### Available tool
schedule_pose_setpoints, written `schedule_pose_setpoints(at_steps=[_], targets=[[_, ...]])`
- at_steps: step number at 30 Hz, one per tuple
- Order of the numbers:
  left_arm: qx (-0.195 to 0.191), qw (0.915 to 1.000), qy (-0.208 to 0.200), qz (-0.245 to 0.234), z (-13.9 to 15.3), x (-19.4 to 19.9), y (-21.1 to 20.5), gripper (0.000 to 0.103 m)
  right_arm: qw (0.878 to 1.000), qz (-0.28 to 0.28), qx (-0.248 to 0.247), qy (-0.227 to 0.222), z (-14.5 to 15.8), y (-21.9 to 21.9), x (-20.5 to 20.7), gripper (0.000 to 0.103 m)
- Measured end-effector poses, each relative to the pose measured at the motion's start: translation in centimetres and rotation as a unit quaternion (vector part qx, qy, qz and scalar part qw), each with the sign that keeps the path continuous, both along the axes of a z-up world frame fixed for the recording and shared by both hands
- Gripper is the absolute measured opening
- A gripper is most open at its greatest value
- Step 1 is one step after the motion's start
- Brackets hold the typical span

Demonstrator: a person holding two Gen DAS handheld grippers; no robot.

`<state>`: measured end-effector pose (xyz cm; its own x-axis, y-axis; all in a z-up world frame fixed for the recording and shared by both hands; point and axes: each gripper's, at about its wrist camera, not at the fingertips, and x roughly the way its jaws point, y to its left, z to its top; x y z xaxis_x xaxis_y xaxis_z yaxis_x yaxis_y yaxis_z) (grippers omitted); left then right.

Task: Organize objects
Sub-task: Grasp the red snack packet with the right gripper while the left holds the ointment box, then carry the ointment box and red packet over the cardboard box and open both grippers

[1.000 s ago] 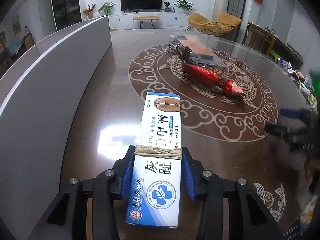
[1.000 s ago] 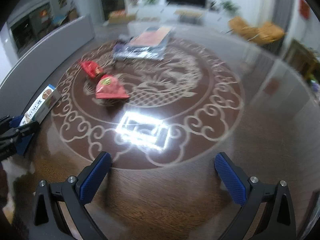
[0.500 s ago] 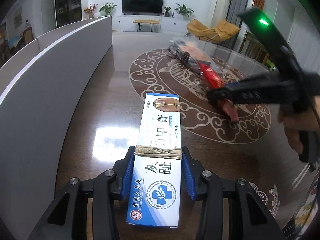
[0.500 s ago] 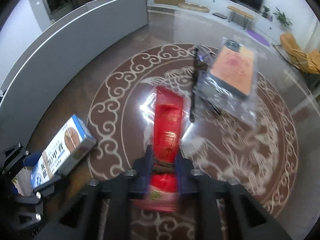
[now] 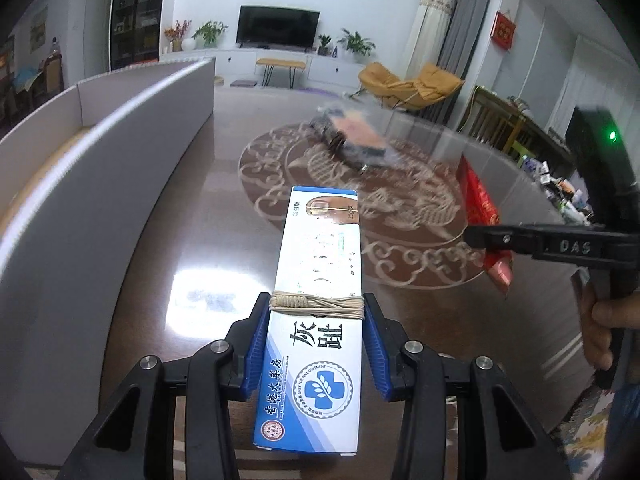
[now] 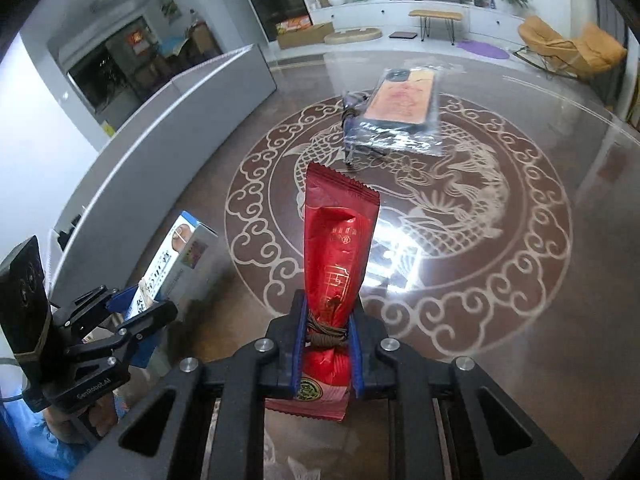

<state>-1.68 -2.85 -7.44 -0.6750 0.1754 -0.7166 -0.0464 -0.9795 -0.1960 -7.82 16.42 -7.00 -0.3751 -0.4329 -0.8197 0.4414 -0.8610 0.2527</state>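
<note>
My left gripper [image 5: 316, 344] is shut on a blue-and-white ointment box [image 5: 320, 280] bound with a beige cord, held above the brown table [image 5: 180, 240]. The box also shows in the right wrist view [image 6: 176, 264]. My right gripper [image 6: 326, 344] is shut on a red foil packet [image 6: 338, 240] tied with brown cord, lifted off the table. The packet [image 5: 480, 208] and the right gripper show at the right of the left wrist view.
A grey open box [image 5: 100, 160] stands along the table's left side, also in the right wrist view [image 6: 160, 152]. A phone case in clear plastic [image 6: 400, 116] lies on the table's dragon medallion at the far middle. Chairs stand beyond the far right edge.
My right gripper swung over, closed on the red packet and has lifted it off the table. My left gripper has raised the ointment box slightly.
</note>
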Motion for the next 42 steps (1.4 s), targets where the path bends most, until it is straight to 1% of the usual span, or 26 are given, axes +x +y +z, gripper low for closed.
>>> schedule_pose_setpoints(at_steps=[6,11,15,17,18,20,22,23,25,27,29,30,31,32,33,34,35,36,38,40,41,42], targets=[[0.022,0.9990,0.039,-0.002,4.0,1.2,-0.4,0.043,1.000,-0.002,-0.011,0.009,1.9,0.2,1.2,0.019],[0.041,0.9963,0.074,0.010,7.9,2.6,-2.5,0.043,0.999,0.014,-0.031,0.015,4.1,-1.4,2.0,0.019],[0.050,0.9941,0.089,0.037,10.5,3.9,-6.5,0.043,0.998,0.038,-0.052,0.021,6.3,-4.2,2.8,0.019],[0.048,0.9920,0.096,0.066,11.7,4.7,-9.9,0.043,0.996,0.054,-0.068,0.025,7.7,-6.3,3.0,0.019],[0.045,0.9913,0.097,0.076,11.9,4.9,-11.0,0.043,0.995,0.062,-0.074,0.026,8.3,-7.3,3.2,0.019],[0.026,0.9890,0.097,0.108,12.5,5.4,-14.4,0.043,0.992,0.082,-0.093,0.025,9.8,-10.2,3.5,0.019],[0.005,0.9859,0.086,0.143,12.5,5.5,-18.2,0.043,0.988,0.102,-0.113,0.021,10.8,-12.8,3.8,0.019],[-0.001,0.9850,0.080,0.153,12.4,5.6,-19.4,0.043,0.985,0.119,-0.126,0.018,11.5,-15.0,3.9,0.019],[-0.022,0.9818,0.060,0.179,11.6,4.9,-22.6,0.043,0.980,0.145,-0.134,0.012,12.2,-18.7,4.1,0.019],[-0.036,0.9795,0.039,0.195,10.6,4.0,-24.9,0.043,0.977,0.167,-0.130,0.010,12.4,-22.1,4.2,0.019],[-0.043,0.9803,0.013,0.193,9.3,3.1,-26.1,0.044,0.976,0.181,-0.117,0.010,11.9,-25.7,4.2,0.020],[-0.054,0.9801,-0.015,0.190,8.3,2.1,-26.6,0.044,0.976,0.187,-0.113,0.008,11.5,-27.1,4.1,0.020],[-0.062,0.9787,-0.033,0.193,7.7,1.6,-27.0,0.045,0.975,0.193,-0.111,0.003,11.0,-28.4,3.9,0.023],[-0.069,0.9766,-0.047,0.198,7.0,1.2,-27.2,0.049,0.974,0.199,-0.109,-0.011,10.1,-29.8,3.6,0.036],[-0.075,0.9734,-0.057,0.209,6.4,1.1,-27.4,0.055,0.974,0.197,-0.106,-0.027,9.1,-30.7,3.2,0.047],[-0.076,0.9715,-0.058,0.217,6.1,1.2,-27.0,0.071,0.975,0.190,-0.106,-0.036,8.4,-31.2,2.9,0.064],[-0.079,0.9687,-0.051,0.230,6.0,1.7,-27.0,0.081,0.977,0.177,-0.114,-0.036,8.0,-31.1,2.6,0.066],[-0.080,0.9668,-0.039,0.240,6.1,2.2,-26.8,0.084,0.978,0.169,-0.120,-0.033,7.8,-30.7,2.5,0.066],[-0.081,0.9644,-0.020,0.251,6.5,3.2,-26.4,0.092,0.978,0.157,-0.135,-0.015,7.9,-29.0,2.5,0.070],[-0.081,0.9637,-0.008,0.254,6.9,3.6,-25.9,0.092,0.982,0.142,-0.124,0.016,8.2,-26.8,2.0,0.086],[-0.079,0.9640,-0.001,0.254,7.1,3.7,-25.6,0.092,0.985,0.126,-0.112,0.043,8.3,-25.1,2.0,0.093],[-0.078,0.9649,0.010,0.251,7.6,4.1,-24.8,0.092,0.986,0.115,-0.102,0.059,8.1,-23.9,2.1,0.095]])
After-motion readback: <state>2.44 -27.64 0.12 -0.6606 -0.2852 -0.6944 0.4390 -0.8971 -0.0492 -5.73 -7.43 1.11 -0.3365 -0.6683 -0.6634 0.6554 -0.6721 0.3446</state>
